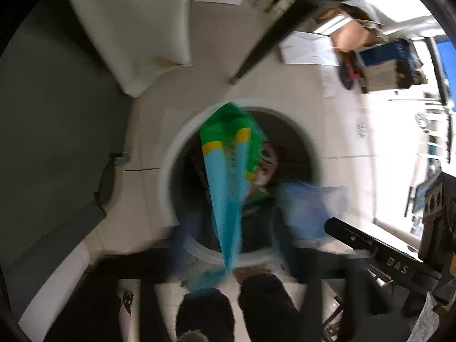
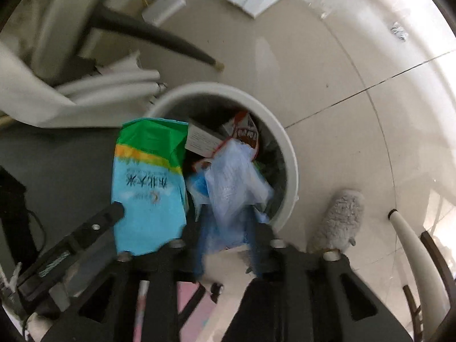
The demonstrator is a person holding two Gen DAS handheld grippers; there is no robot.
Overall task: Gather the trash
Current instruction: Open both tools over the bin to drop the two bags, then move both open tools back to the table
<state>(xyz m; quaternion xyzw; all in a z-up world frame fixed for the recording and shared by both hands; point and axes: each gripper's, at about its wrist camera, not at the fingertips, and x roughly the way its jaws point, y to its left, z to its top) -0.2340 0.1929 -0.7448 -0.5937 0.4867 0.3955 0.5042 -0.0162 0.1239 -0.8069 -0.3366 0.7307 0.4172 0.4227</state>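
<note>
Both tongs point down over the white bin (image 2: 287, 154) on the tiled floor (image 2: 342, 65).

Left tongs (image 1: 228, 253): heavy blur, but the jaws read as spread wide. The green-and-blue bag (image 1: 225, 171) hangs edge-on between them, and I cannot tell whether a pad still touches it. In the right view the bag sits over the bin's near-left rim, partly outside. Shift the left tongs toward the bin's centre so it drops inside.

Right tongs (image 2: 228, 245): part open, with the pale blue plastic bag (image 2: 236, 182) between the fingers, draped over the trash in the bin. Open wider, then lift straight up so the film doesn't snag.
</note>
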